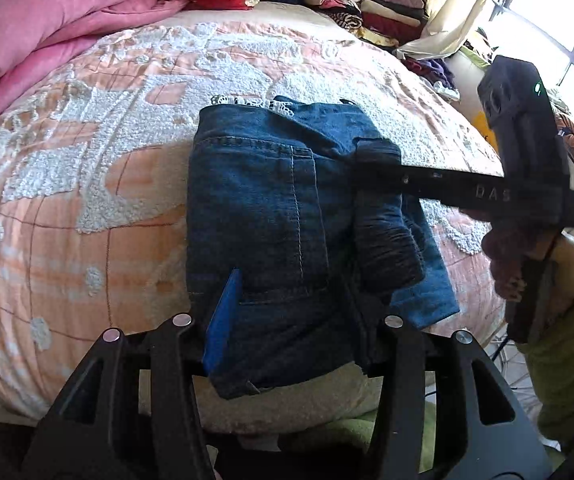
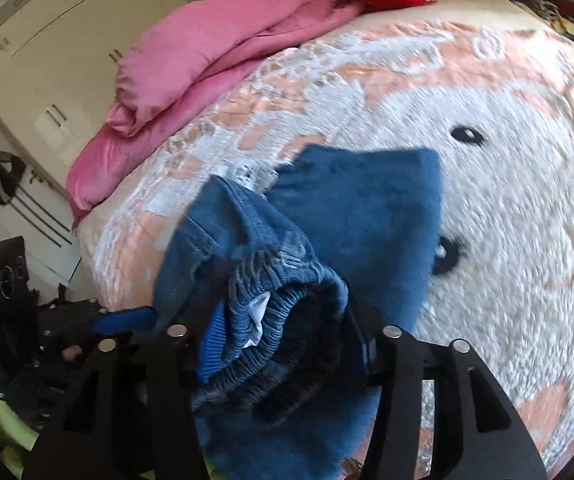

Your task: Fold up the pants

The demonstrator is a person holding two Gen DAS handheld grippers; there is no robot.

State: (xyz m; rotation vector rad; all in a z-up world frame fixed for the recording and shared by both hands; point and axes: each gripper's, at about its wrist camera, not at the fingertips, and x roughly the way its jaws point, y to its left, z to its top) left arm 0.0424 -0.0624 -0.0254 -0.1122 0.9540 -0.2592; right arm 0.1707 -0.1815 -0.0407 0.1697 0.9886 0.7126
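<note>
The blue denim pants [image 1: 263,216] lie folded into a compact stack on the peach and white bedspread [image 1: 87,168]. My left gripper [image 1: 287,320] straddles the near edge of the stack, its blue-padded fingers [image 1: 223,316] spread around the denim. My right gripper [image 1: 379,184] comes in from the right and is shut on the elastic waistband fold. In the right wrist view the bunched waistband [image 2: 283,320] sits between my right gripper's [image 2: 287,344] fingers, lifted off the lower layer of the pants [image 2: 367,216].
A pink quilt [image 1: 47,36] is piled at the bed's far left. Stacks of folded clothes [image 1: 359,4] line the far edge. A window and curtain [image 1: 467,0] are at right. White wardrobes [image 2: 47,60] stand beside the bed.
</note>
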